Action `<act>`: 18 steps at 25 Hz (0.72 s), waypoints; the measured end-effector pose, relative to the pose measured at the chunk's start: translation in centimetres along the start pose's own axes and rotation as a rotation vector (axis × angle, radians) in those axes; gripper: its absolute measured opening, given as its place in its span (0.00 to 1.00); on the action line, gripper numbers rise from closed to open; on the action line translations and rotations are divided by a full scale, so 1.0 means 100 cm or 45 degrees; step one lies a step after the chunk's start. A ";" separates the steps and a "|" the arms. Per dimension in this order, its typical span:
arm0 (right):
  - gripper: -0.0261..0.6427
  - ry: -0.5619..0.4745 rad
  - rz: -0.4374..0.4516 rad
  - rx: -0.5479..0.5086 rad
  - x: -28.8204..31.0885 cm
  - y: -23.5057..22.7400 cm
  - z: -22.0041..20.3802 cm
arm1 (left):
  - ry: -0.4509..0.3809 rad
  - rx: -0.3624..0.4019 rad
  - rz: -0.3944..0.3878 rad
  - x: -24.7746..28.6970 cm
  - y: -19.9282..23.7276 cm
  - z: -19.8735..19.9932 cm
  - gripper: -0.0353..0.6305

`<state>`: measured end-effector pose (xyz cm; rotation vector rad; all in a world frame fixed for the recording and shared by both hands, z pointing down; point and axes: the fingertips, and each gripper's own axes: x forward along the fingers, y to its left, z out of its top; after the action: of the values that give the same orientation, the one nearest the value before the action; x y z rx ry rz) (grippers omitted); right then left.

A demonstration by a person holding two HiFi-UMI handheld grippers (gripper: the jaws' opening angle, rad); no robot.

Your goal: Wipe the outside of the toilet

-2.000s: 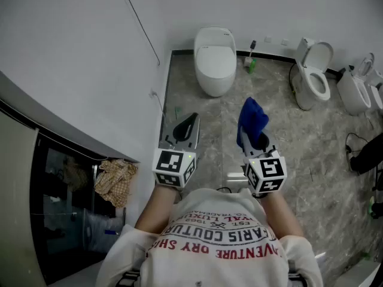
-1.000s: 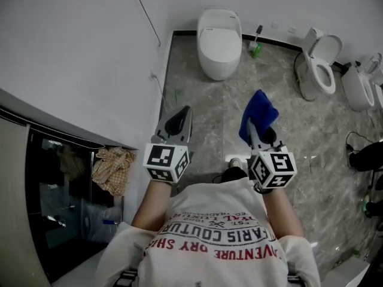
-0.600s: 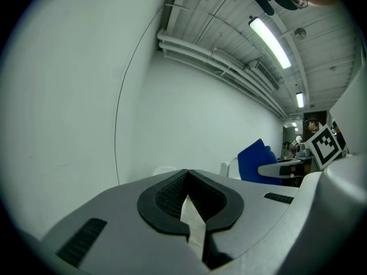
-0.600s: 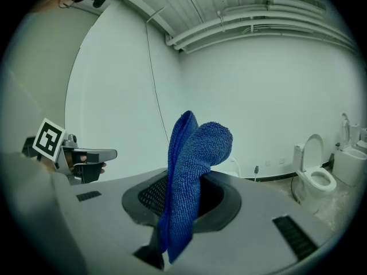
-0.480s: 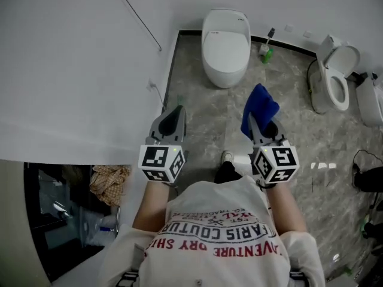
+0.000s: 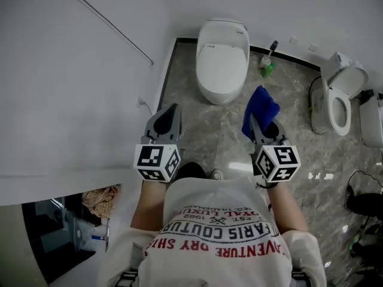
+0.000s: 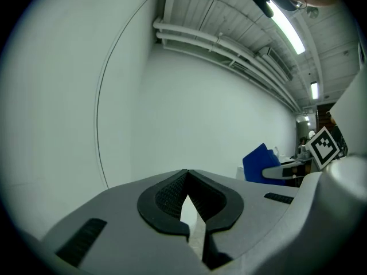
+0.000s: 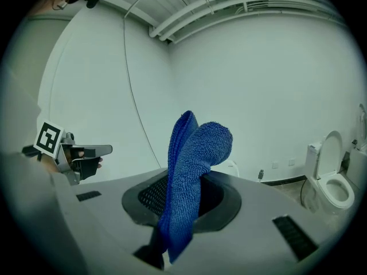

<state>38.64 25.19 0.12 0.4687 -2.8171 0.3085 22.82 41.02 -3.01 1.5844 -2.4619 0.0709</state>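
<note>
A white toilet (image 6: pixel 221 58) with its lid down stands against the far wall, ahead of me in the head view. My right gripper (image 6: pixel 256 125) is shut on a blue cloth (image 6: pixel 260 110) that sticks up from its jaws; the cloth (image 8: pixel 189 176) fills the middle of the right gripper view. My left gripper (image 6: pixel 170 116) is shut with nothing in it, its jaws meeting at the tip (image 7: pixel 187 173). Both grippers hang at waist height, well short of the toilet.
A white wall (image 6: pixel 78 70) with a thin cable runs close on my left. A toilet brush in a green holder (image 6: pixel 267 64) stands right of the toilet. A second toilet (image 6: pixel 338 97) with its lid up sits at the far right, also in the right gripper view (image 8: pixel 330 179).
I have walked forward along the left wall, and the closed toilet has come nearer. Both grippers keep their pose, the right one still holding the cloth.
</note>
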 end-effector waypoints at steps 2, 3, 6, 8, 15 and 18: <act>0.15 0.018 0.010 0.002 0.025 -0.013 0.001 | 0.014 -0.012 0.023 0.027 0.013 -0.001 0.06; 0.15 0.021 0.021 0.004 0.038 -0.020 0.003 | 0.020 -0.017 0.029 0.041 0.020 -0.002 0.06; 0.15 0.007 0.063 0.005 0.080 -0.038 0.012 | 0.025 -0.017 0.025 0.089 0.041 -0.001 0.06; 0.15 -0.002 0.051 -0.015 0.112 -0.052 0.023 | 0.026 -0.015 0.009 0.124 0.058 0.001 0.06; 0.15 0.004 -0.051 0.018 0.263 -0.103 0.067 | 0.047 -0.032 -0.111 0.294 0.137 0.026 0.06; 0.15 0.024 -0.072 0.032 0.333 -0.121 0.087 | 0.072 -0.018 -0.183 0.367 0.168 0.042 0.06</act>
<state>10.47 2.30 3.76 0.5468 -2.7794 0.3352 -7.67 14.63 1.61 1.7235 -2.2942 0.0738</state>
